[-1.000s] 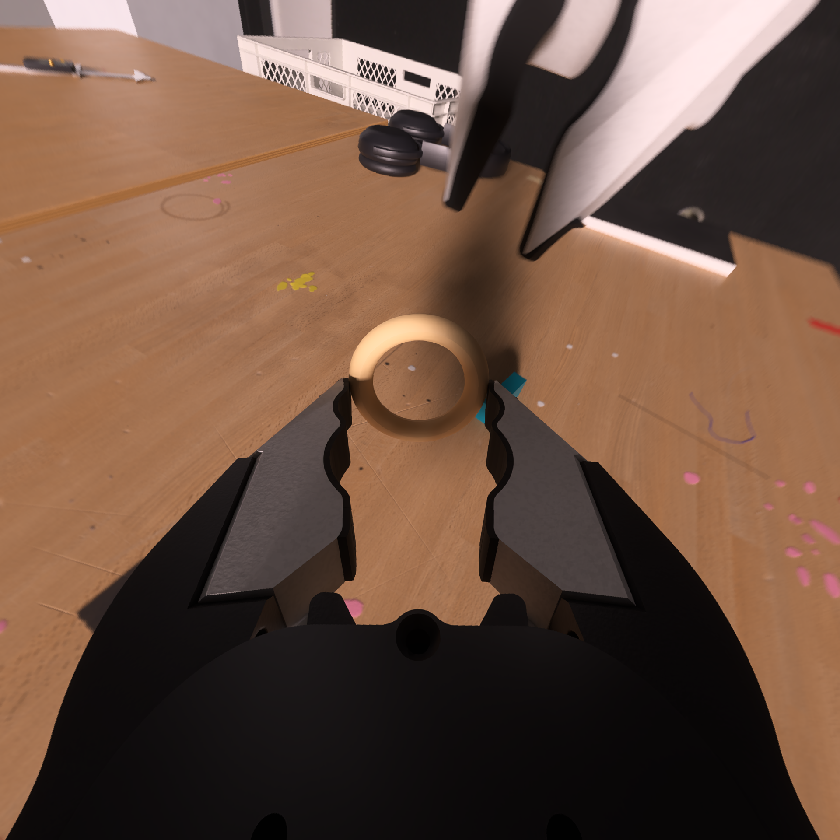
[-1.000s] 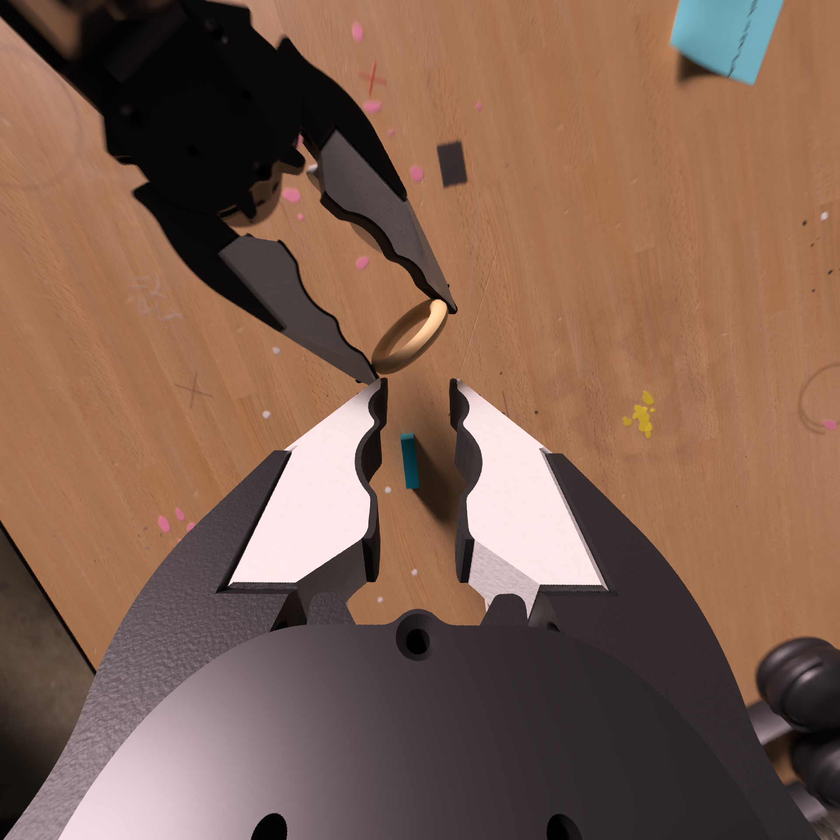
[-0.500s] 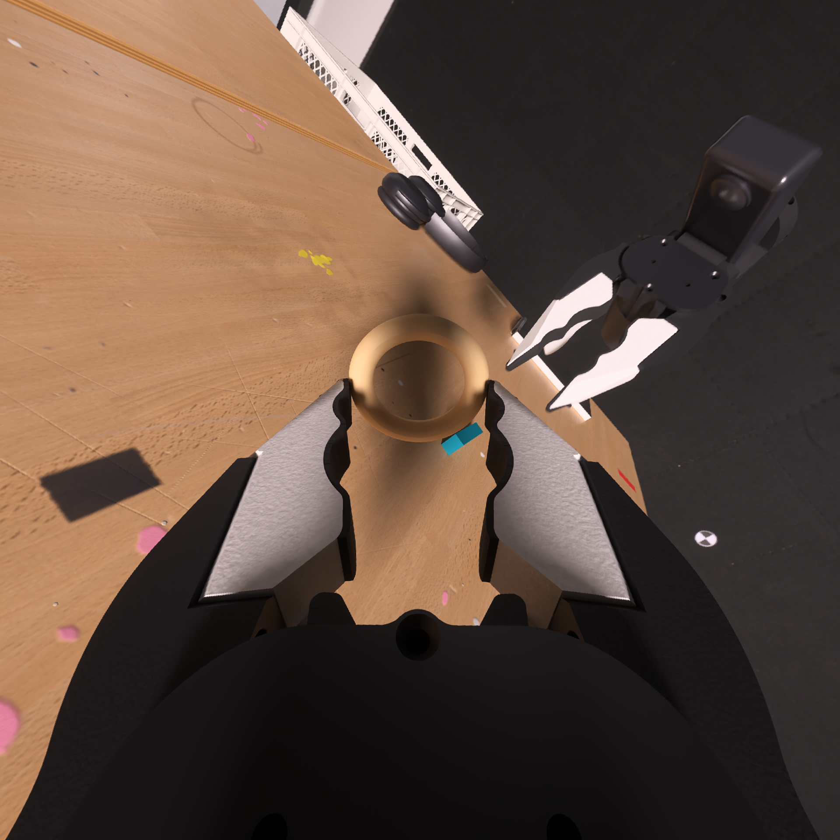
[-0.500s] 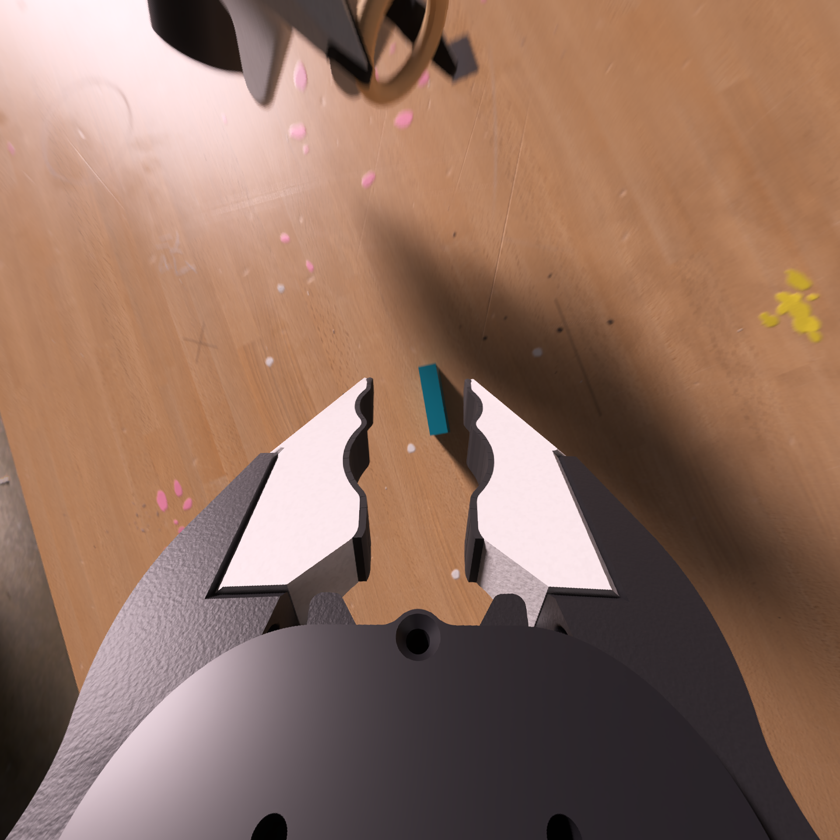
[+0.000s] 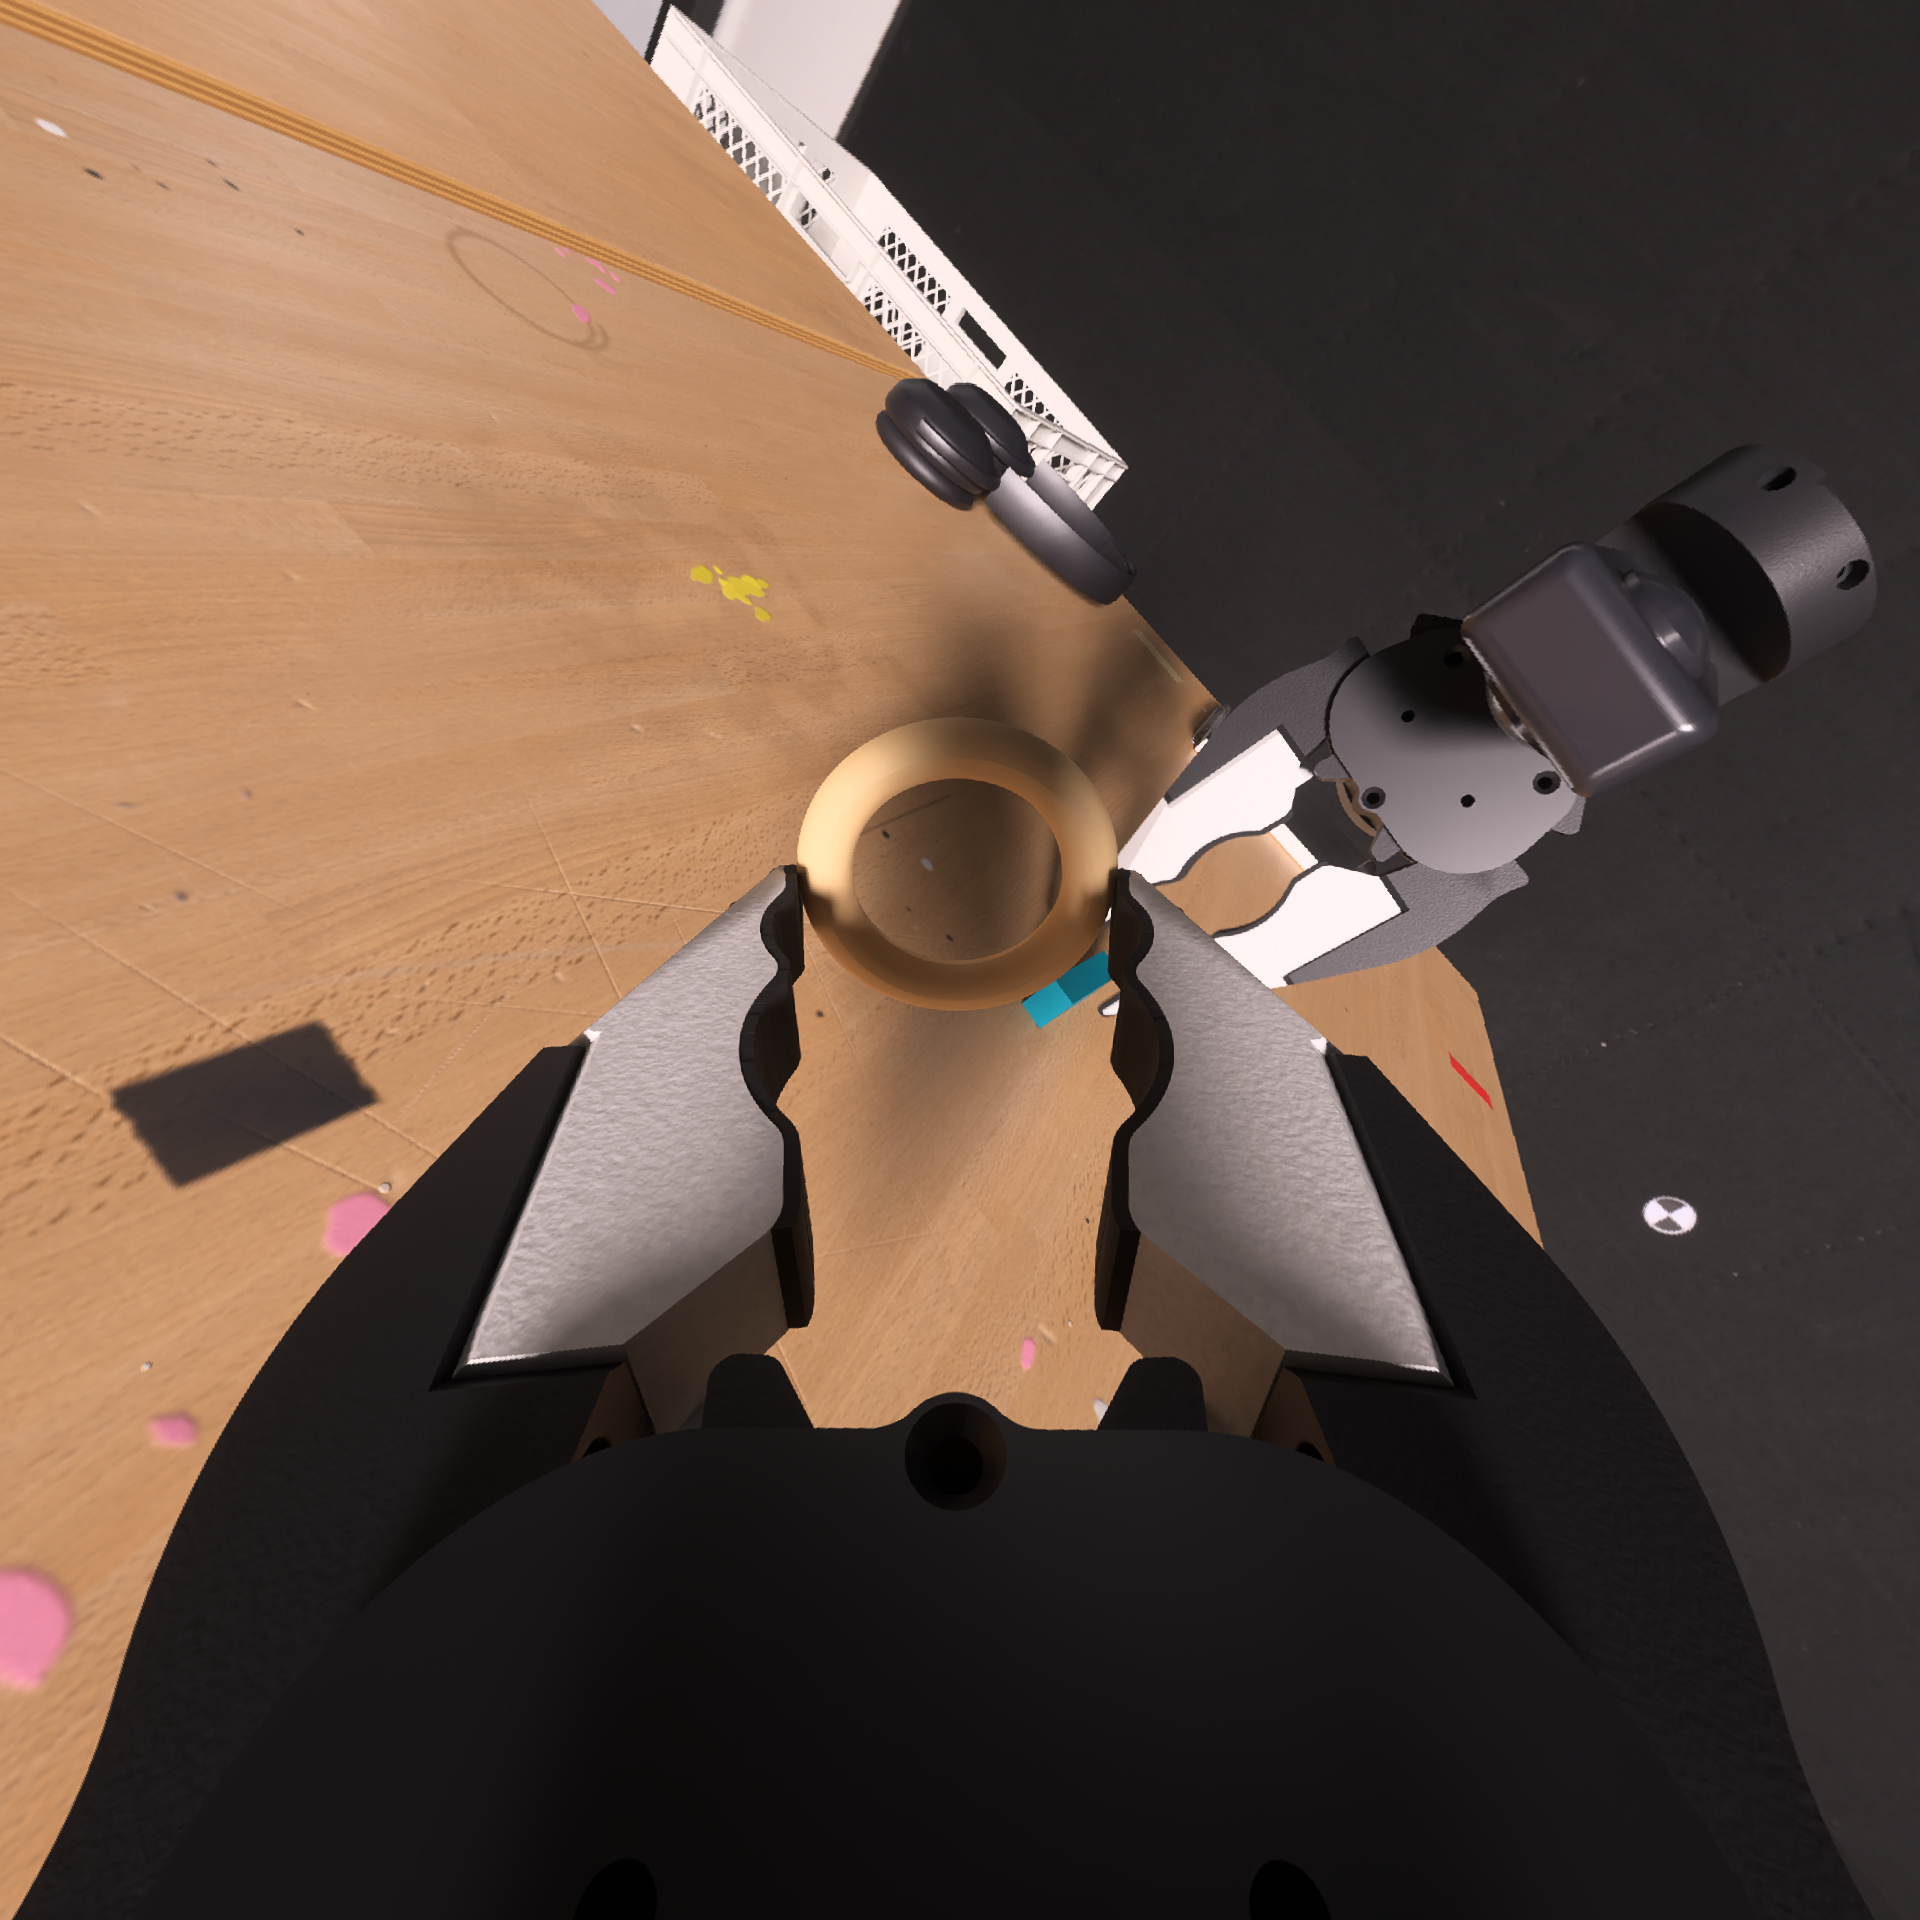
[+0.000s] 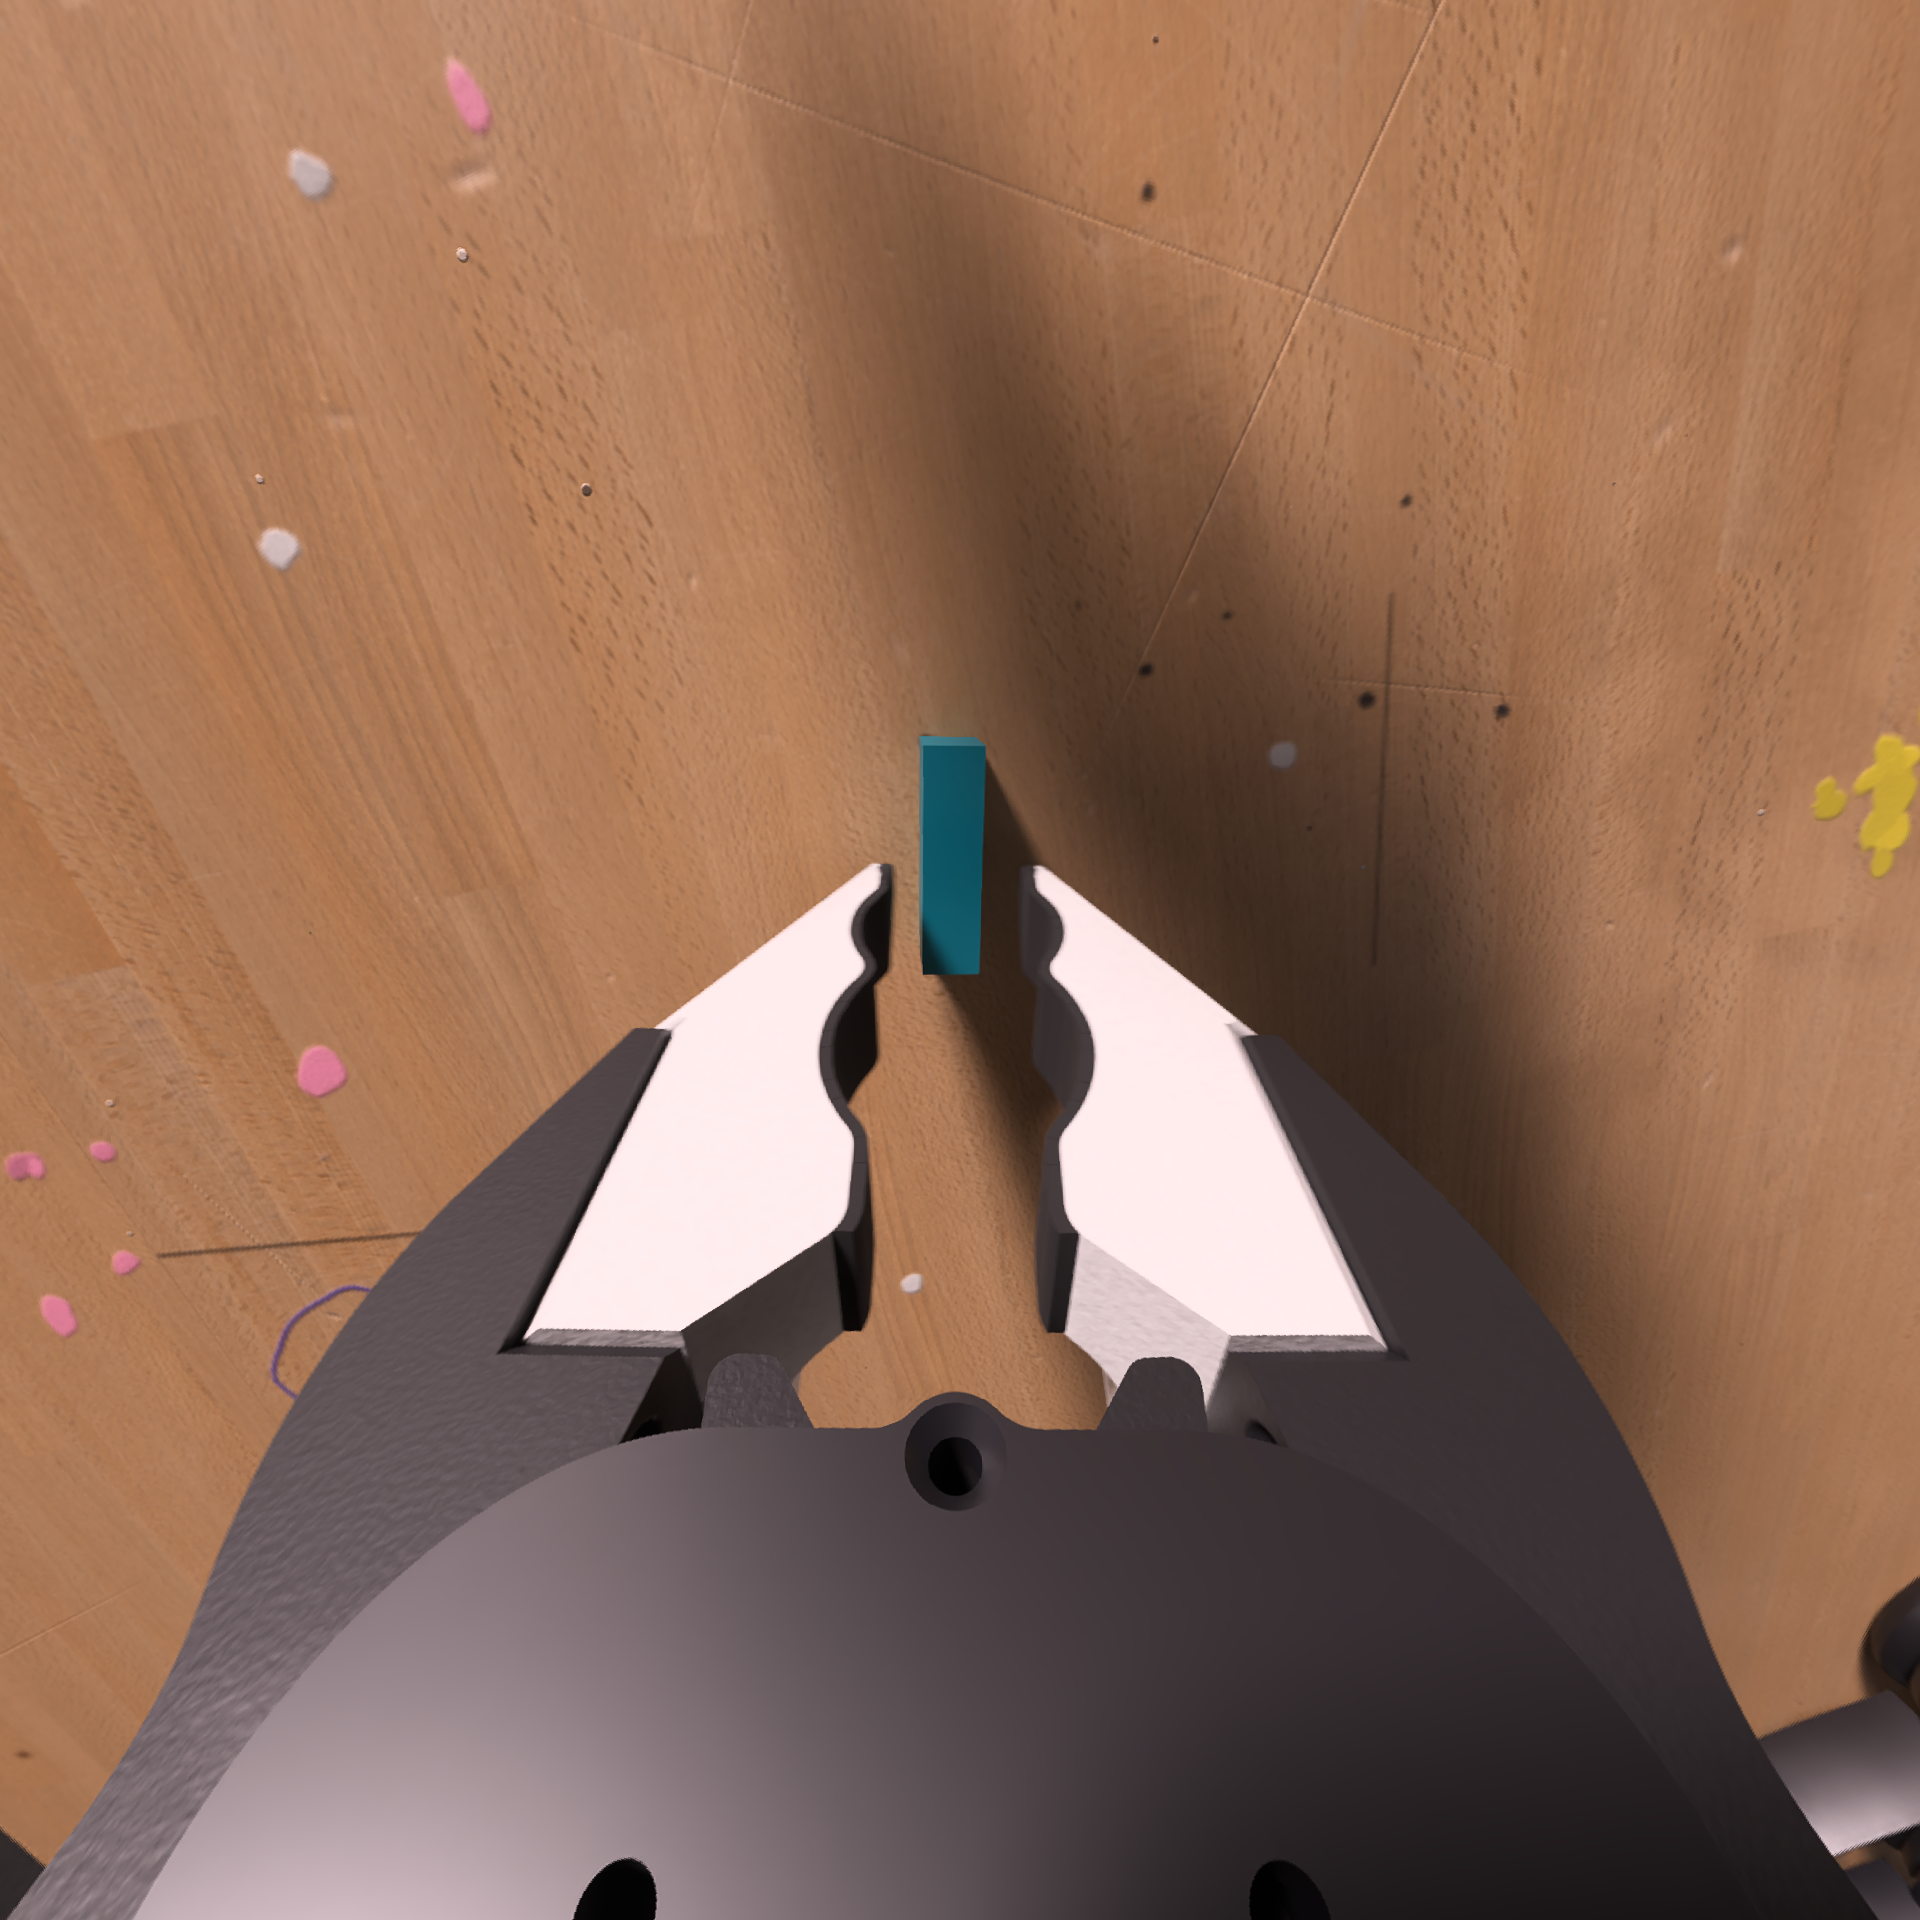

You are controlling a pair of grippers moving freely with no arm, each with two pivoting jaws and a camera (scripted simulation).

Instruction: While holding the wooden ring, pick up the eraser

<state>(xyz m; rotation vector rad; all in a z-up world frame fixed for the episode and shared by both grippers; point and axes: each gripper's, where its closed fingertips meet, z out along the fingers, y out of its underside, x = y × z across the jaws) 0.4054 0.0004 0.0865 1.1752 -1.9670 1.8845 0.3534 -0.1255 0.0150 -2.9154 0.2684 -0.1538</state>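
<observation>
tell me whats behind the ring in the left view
Through and past the ring: bare table and part of the teal eraser. The rest of the eraser is covered.

Left tongs [image 5: 954,891] clamp the wooden ring [image 5: 954,862] above the tabletop [image 5: 364,644]; teal eraser [image 5: 1065,989] lies below, right tongs [image 5: 1210,914] just beside it.

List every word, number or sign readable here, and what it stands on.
None: no words or numbers show anywhere.
Only unlettered marks: a round black-and-white marker on the dark floor, a red dash and a purple scribble on the wooden table.
</observation>
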